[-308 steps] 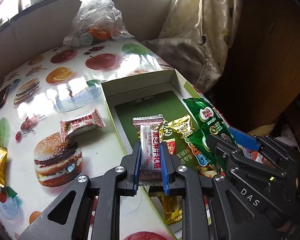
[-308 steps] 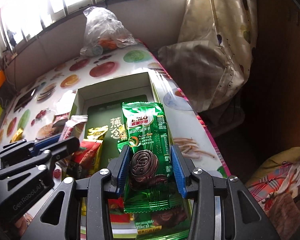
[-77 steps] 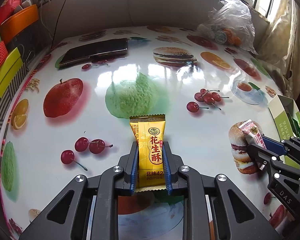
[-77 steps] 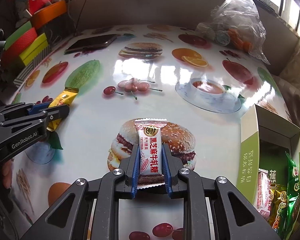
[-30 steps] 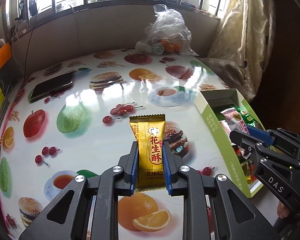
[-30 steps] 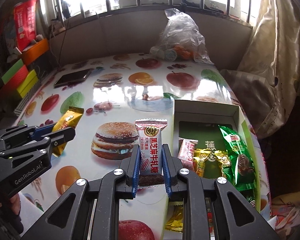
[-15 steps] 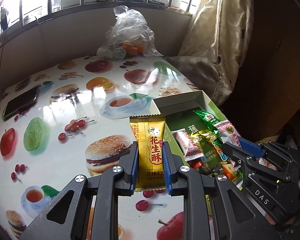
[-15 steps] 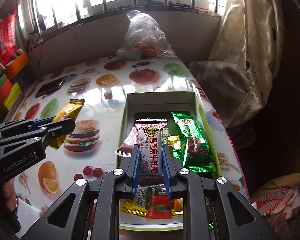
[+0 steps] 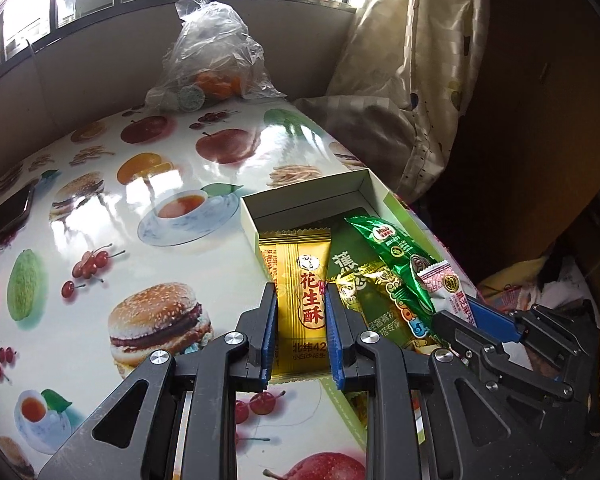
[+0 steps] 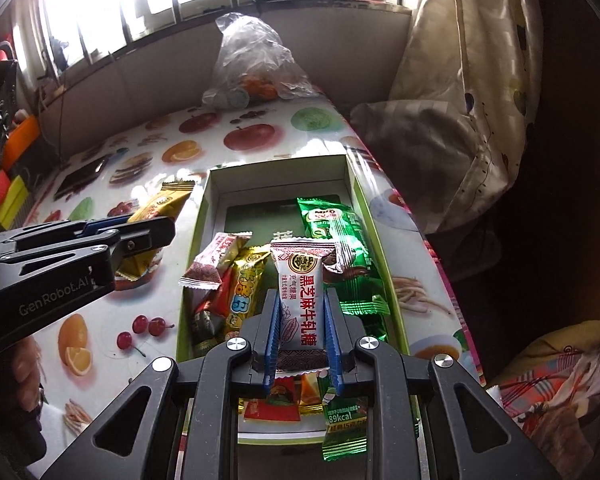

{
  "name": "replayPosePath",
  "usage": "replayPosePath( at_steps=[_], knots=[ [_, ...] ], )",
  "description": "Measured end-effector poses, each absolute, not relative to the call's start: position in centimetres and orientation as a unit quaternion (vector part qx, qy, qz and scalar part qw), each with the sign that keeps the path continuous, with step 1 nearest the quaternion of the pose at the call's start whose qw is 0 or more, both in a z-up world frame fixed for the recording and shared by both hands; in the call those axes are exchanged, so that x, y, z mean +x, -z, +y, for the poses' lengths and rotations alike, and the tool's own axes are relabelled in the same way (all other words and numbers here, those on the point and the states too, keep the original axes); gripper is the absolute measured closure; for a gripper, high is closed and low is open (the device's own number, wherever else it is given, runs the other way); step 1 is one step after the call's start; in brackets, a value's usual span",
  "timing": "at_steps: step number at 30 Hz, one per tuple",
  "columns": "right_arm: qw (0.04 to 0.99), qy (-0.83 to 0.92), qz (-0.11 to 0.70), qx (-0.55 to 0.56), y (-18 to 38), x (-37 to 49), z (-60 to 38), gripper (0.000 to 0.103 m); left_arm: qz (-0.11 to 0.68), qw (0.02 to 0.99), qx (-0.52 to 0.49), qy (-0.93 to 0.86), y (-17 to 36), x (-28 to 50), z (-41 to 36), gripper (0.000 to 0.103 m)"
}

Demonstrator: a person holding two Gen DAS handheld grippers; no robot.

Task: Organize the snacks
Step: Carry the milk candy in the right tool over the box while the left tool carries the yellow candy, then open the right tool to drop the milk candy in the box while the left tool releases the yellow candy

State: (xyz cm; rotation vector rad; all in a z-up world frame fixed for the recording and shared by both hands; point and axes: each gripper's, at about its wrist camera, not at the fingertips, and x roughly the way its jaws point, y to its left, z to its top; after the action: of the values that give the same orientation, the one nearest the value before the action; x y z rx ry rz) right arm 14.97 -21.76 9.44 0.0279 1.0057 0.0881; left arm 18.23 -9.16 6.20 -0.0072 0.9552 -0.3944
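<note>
Around you on the table [image 9: 100,248], with its printed fruit and burger cover, a clear plastic bag [image 9: 212,60] of oranges sits at the far edge under the window, a dark phone [image 10: 80,178] lies off to the left, and a patterned curtain [image 10: 460,100] hangs at the right side. The open box [image 10: 358,200], green outside and white inside, stands near the table's right edge and is already crowded: a green Milo wrapper [image 10: 340,240], a gold packet [image 10: 252,276], a small red-and-white sweet [image 10: 216,260] and more wrappers heaped at the near end. These leave little bare floor in the box except at its far end.

Your left tongs [image 9: 302,316] are clamped narrow on the yellow peanut candy [image 9: 300,288], which you hold upright over the box's left wall, its top edge reaching across the rim. Seen from the right wrist, they hang just beside the box, to its left.

Your right tongs [image 10: 302,332] are closed on the white sesame nougat [image 10: 300,292], held upright above the middle of the box, over the heaped wrappers.

The peanut candy is a flat golden sachet with red characters and crimped ends. The nougat is a plump white bar with red lettering, a round gold emblem and brown patterned ends.
</note>
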Motion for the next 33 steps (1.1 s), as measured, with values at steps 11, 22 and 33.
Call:
replayPosePath(
  at_steps=[11,22,33],
  knots=[
    [0.870,-0.041,0.491,0.027,-8.4,15.2,-22.8,0.083,0.468,0.861,0.008,0.199,-5.0,19.3,-11.3,0.080],
    [0.867,-0.056,0.494,0.034,-7.9,15.0,-22.7,0.083,0.480,0.853,0.014,0.202,-3.7,20.3,-12.9,0.080],
    [0.866,-0.067,0.494,0.035,-7.6,14.9,-22.5,0.083,0.493,0.845,0.018,0.204,-2.8,21.3,-13.6,0.080]
  ],
)
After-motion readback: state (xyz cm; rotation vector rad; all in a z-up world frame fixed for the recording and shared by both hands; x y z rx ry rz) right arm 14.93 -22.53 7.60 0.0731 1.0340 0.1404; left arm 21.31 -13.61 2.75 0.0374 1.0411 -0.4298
